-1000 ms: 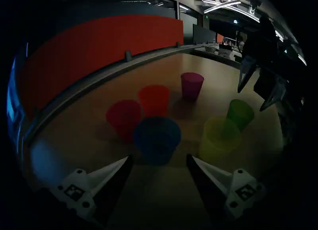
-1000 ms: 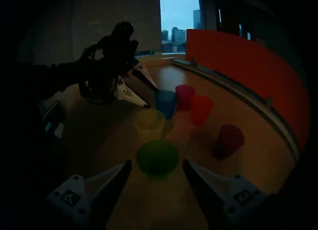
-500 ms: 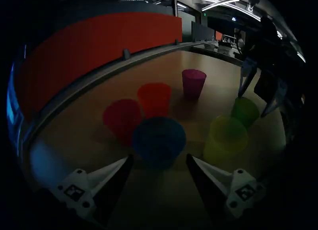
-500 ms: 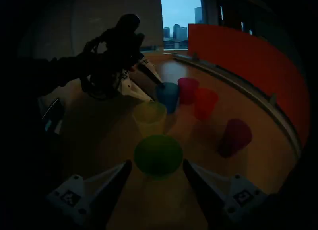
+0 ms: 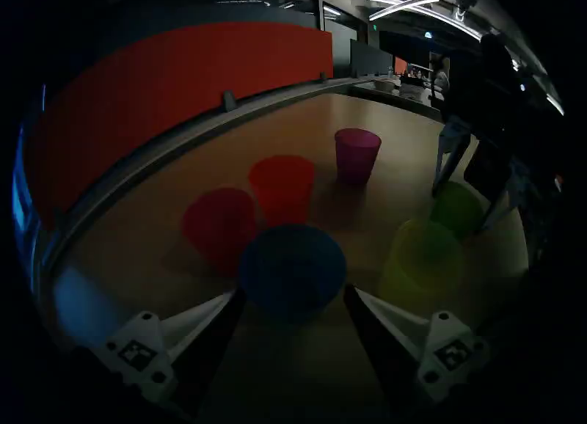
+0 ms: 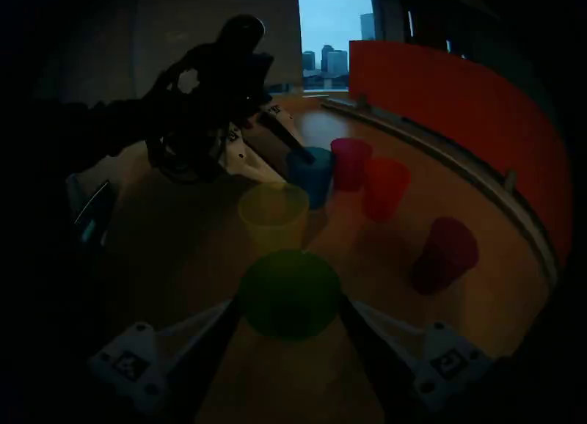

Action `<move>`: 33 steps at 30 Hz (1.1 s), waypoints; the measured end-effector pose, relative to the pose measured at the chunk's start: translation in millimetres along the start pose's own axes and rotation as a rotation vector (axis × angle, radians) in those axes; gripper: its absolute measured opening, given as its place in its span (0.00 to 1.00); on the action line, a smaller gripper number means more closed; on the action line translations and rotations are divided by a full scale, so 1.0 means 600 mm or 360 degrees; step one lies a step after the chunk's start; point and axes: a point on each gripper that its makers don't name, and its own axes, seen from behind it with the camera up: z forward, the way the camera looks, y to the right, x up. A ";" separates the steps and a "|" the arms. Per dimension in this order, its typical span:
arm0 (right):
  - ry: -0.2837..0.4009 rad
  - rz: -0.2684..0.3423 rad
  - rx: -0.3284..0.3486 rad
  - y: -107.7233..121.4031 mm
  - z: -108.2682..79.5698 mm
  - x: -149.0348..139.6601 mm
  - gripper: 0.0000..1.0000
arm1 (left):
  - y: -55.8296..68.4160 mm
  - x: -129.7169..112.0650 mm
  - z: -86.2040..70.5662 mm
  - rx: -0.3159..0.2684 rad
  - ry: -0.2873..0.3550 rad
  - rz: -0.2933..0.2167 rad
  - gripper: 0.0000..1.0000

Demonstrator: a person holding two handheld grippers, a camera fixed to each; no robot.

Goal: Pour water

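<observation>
Grip is not yet made on either side. The left gripper (image 5: 291, 298) stands spread, with the blue cup (image 5: 292, 266) right between its fingers, unpinched. The right gripper (image 6: 288, 301) gapes the same way around the green cup (image 6: 290, 292) on the table (image 6: 381, 248). Both cups look like thin, light plastic — likely squashy and slick — so a gentle mid-wall hold seems safest.

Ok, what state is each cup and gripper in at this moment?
Blue cup: upright, contents too dark to tell.
Green cup: upright, contents too dark to tell.
Yellow cup: upright.
Red cup: upright.
Orange cup: upright.
Purple cup: upright.
Left gripper: open, blue cup between its fingers.
Right gripper: open, green cup between its fingers.
</observation>
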 end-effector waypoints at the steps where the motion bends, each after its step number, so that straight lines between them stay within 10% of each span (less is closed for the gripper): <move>1: 0.0000 -0.0001 0.0002 0.000 0.002 0.000 0.99 | -0.001 0.000 0.002 0.0001 -0.0001 0.0003 0.98; 33: 0.0004 0.0003 0.0033 -0.004 0.016 -0.006 0.99 | 0.002 0.015 0.016 -0.0016 0.0035 0.0006 0.85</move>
